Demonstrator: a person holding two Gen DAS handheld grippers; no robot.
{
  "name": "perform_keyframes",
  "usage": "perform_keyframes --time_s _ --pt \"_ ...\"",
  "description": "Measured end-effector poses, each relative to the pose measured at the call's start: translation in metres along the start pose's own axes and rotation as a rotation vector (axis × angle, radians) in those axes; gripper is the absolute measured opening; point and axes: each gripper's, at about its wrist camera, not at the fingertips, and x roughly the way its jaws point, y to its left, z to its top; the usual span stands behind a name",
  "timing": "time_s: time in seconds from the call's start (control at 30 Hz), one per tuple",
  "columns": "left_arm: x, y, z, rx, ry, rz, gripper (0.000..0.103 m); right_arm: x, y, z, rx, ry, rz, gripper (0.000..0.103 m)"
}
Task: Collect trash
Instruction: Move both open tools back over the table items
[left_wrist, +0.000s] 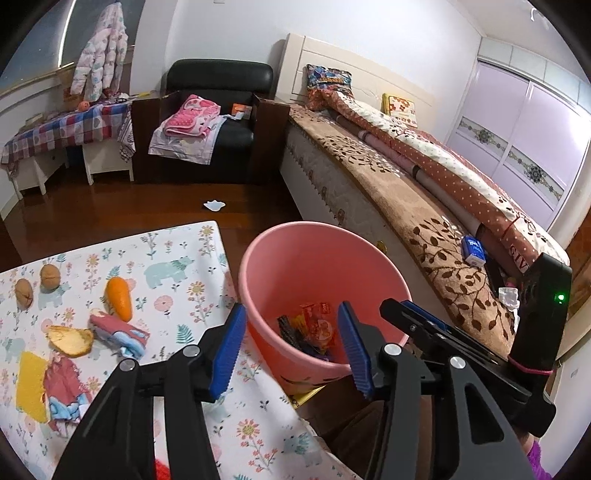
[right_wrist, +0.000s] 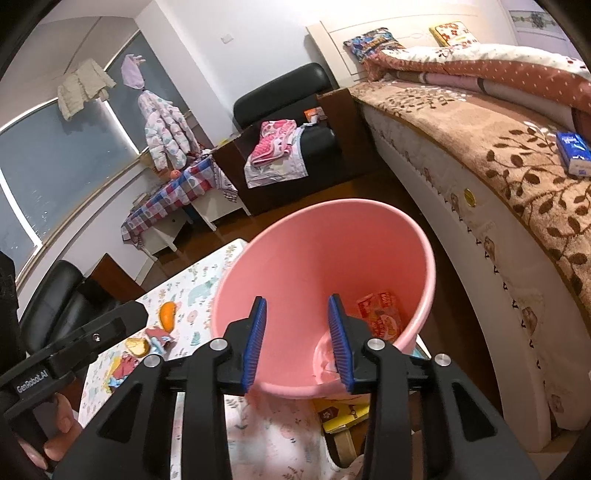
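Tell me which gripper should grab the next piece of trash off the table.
Left, probably. The left gripper is open beside the table, with the peel and wrappers to its left. The right gripper is open over the pink bin, farther away.

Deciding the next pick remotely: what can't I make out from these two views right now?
- Pink bin bottom: left wrist view, the open left gripper covers part of the wrappers.
- Bin's near rim: right wrist view, behind the open right gripper.
- Wrappers' print: too small.
- Table trash near the yellow sponge: cut by the edge.
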Motion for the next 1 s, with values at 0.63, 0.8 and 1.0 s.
perform_keyframes --time_s 0.63,0.8,1.0 --pt "-0.052 0.064 -0.038 -0.099 -0.017 0.095 0.052 -0.005 0.076 -0.041 -0.12 0.064 0.123 0.035" --pt "-0.078 0.095 -0.052 -0.129 -0.053 0.171 0.052 0.001 0.095 -0.058 -0.143 0.11 0.157 0.035" --pt "-0.107 0.141 -0.078 -0.19 -0.067 0.292 0.052 0.007 0.116 -0.078 -0.191 0.18 0.192 0.035"
